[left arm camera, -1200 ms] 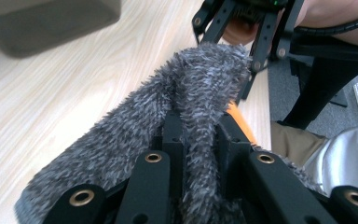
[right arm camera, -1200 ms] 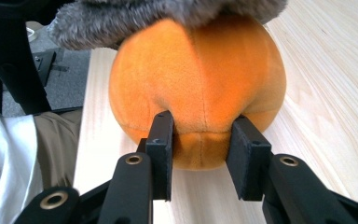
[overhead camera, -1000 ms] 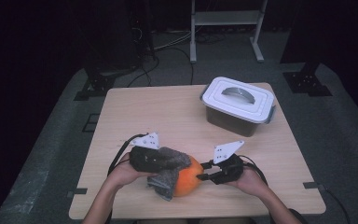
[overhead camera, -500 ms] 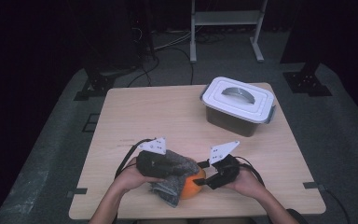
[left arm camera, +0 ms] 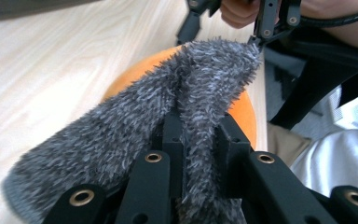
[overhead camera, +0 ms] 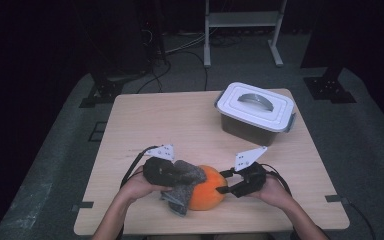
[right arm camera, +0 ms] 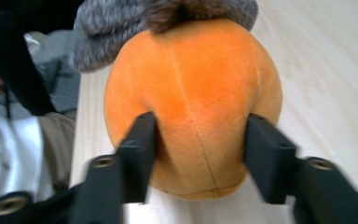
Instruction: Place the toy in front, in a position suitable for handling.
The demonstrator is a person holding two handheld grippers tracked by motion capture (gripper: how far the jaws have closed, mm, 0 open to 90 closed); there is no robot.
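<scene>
Left gripper (left arm camera: 198, 126): clamps both jaws together on a fold of the grey fuzzy cloth (left arm camera: 121, 126), pinching it deep between the fingers so the pile bulges on either side of them. Lets the rest of the cloth run forward from the fingertips and drape over the top of the orange plush ball (right arm camera: 191, 70), probably to wrap or wipe it, hence the firm hold on the fabric and not on the ball. Right gripper (right arm camera: 200, 126): straddles the ball from the opposite side, one pad against each flank, low on the near end, with the seam running up between the fingers. Has just been opening, with the ball between the jaws and the pads touching its sides; judged as a loosening brace, there to keep the ball from rolling while the cloth is pulled across. Beyond the right fingertips: the cloth's grey edge capping the far top of the ball. Under both grippers: the wooden table (overhead camera: 180, 125), carrying the ball near the person's edge. Well beyond the fingers, towards the far right corner: a lidded white box (overhead camera: 255, 107), closed and untouched.
</scene>
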